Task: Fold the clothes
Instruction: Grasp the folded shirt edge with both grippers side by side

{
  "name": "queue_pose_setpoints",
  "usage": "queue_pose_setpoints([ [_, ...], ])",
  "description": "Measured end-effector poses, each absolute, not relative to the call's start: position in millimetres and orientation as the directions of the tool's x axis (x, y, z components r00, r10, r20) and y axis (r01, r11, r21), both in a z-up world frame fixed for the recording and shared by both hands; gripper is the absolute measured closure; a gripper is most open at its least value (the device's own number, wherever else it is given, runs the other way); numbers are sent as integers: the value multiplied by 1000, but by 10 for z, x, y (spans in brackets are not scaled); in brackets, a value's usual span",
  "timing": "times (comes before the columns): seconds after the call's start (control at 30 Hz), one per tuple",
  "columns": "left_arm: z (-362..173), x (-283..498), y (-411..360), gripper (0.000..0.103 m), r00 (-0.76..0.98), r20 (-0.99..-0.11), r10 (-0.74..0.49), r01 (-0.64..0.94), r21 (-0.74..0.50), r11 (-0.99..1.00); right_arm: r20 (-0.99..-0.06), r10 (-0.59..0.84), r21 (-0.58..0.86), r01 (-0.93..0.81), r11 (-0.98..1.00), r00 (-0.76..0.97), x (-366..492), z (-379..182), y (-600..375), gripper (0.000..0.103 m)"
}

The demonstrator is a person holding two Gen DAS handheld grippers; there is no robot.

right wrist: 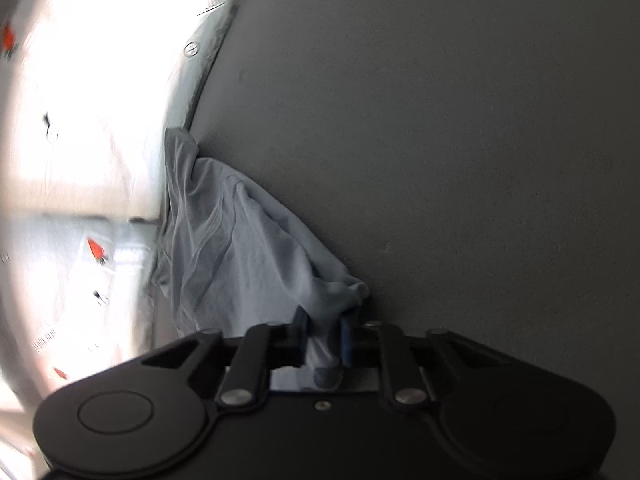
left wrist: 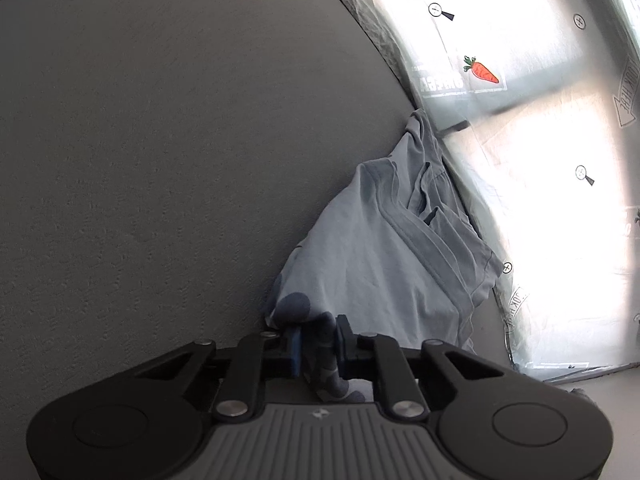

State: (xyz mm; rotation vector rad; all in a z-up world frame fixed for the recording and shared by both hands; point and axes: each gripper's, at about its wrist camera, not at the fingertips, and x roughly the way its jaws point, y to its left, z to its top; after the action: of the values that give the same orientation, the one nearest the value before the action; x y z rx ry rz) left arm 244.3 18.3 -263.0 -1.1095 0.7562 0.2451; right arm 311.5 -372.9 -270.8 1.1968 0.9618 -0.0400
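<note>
Left wrist view: wide bare grey table (left wrist: 160, 160) fills the left and middle, lots of open room there. Table edge runs diagonally from the top down the right, lined by a crinkled clear plastic sheet (left wrist: 532, 200) with a carrot print (left wrist: 482, 70) and small magnifier marks, bright glare behind it. Light blue-grey t-shirt (left wrist: 372, 264) is bunched at that edge, ribbed collar folds showing, its far end draping toward the plastic. Left gripper (left wrist: 318, 344) is pinched closed on a dark-patched corner of the shirt, cloth squeezed between the blue pads and trailing back toward the camera.

Right wrist view: grey table (right wrist: 440, 140) takes the whole right side, clear. Table edge curves down the left, plastic sheet (right wrist: 80, 160) beyond it, blown out by light, blurred carrot prints on it. Same t-shirt (right wrist: 248, 248) heaped against the edge, wrinkled, rising to a peak at the far end. Right gripper (right wrist: 324, 336) is clamped on a fold of the shirt, fabric caught between the pads, a bunched tip poking out just right of the fingers.
</note>
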Motion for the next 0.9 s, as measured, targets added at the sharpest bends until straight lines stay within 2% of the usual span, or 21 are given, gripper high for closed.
queue_pose_setpoints([
  [0.07,-2586,2432,186,95,740,-644,-192,-512,-726,459,-630,456,776,489,398,628,3069,-2707,-3755,94],
  [0.17,-2447,2390,156,95,738,-647,-191,-470,-697,541,-625,463,778,455,433,629,2954,-2624,-3780,94],
  [0.33,-2291,2184,171,96,713,-665,-222,-465,-686,559,-618,511,786,468,403,598,2675,-2561,-3910,95],
  [0.57,-1968,1594,107,96,599,-735,-316,-495,-651,576,-673,538,737,516,437,507,2042,-2260,-4157,95],
  [0.63,-1872,1443,129,96,594,-724,-351,-511,-677,530,-677,550,728,554,404,488,1880,-2184,-4246,94],
  [0.73,-1751,1418,177,96,631,-686,-361,-501,-716,486,-598,591,763,610,214,541,1798,-2182,-4374,94],
  [0.9,-1613,1747,218,96,721,-605,-337,-418,-768,485,-481,599,857,489,165,640,2143,-2049,-4325,95],
])
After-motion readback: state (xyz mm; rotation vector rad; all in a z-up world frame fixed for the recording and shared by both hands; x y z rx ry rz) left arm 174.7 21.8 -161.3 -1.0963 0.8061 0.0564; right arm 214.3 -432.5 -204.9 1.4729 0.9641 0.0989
